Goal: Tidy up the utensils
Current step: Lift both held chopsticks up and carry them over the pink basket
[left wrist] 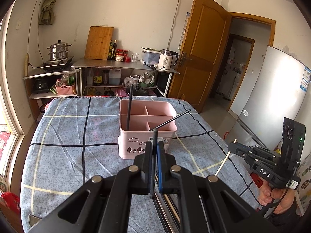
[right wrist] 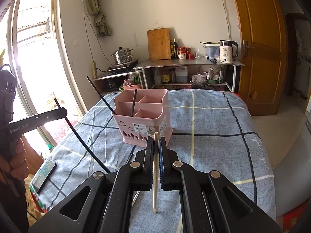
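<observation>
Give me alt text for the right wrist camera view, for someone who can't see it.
The right gripper, jaws shut on a pale wooden chopstick, faces a pink divided utensil basket on a blue plaid tablecloth. Two black chopsticks already stand in the basket. At left, a hand holds the left gripper, shut on another black chopstick.

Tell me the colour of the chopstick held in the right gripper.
Pale cream, like light wood; the chopstick shows best in the right wrist view.

Matt pink plastic basket (right wrist: 143, 116), woven checked cloth (right wrist: 213, 128), pale wooden chopstick (right wrist: 155, 174), matt black chopstick (left wrist: 155, 137)
</observation>
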`<state>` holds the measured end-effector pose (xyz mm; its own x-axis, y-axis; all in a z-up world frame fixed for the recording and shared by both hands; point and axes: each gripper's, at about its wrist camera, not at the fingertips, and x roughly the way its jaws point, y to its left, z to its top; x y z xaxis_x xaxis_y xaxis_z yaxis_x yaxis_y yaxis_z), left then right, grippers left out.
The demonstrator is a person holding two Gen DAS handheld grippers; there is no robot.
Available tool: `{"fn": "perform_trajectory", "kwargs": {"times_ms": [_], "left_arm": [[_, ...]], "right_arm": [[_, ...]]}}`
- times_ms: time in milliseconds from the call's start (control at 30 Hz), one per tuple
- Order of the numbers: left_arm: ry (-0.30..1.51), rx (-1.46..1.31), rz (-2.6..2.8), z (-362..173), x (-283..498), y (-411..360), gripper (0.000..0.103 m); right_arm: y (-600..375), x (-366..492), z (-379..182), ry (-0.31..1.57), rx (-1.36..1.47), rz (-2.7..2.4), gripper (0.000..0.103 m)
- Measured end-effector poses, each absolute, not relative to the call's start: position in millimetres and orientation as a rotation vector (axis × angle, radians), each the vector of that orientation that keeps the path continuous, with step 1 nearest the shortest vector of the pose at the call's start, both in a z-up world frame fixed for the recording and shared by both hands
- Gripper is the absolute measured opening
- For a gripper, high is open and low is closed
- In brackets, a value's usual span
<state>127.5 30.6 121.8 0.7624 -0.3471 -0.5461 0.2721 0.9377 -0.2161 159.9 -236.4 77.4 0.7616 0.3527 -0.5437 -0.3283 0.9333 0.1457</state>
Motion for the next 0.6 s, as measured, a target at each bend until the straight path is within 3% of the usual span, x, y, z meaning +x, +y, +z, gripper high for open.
{"fn": "perform_trajectory", "kwargs": {"times_ms": [600], "left_arm": [[0.631,-0.093,-0.356,128,111,30,0.005]], "right_arm": [[-242,127,96,0.560,0.006,0.368,0.004]]}}
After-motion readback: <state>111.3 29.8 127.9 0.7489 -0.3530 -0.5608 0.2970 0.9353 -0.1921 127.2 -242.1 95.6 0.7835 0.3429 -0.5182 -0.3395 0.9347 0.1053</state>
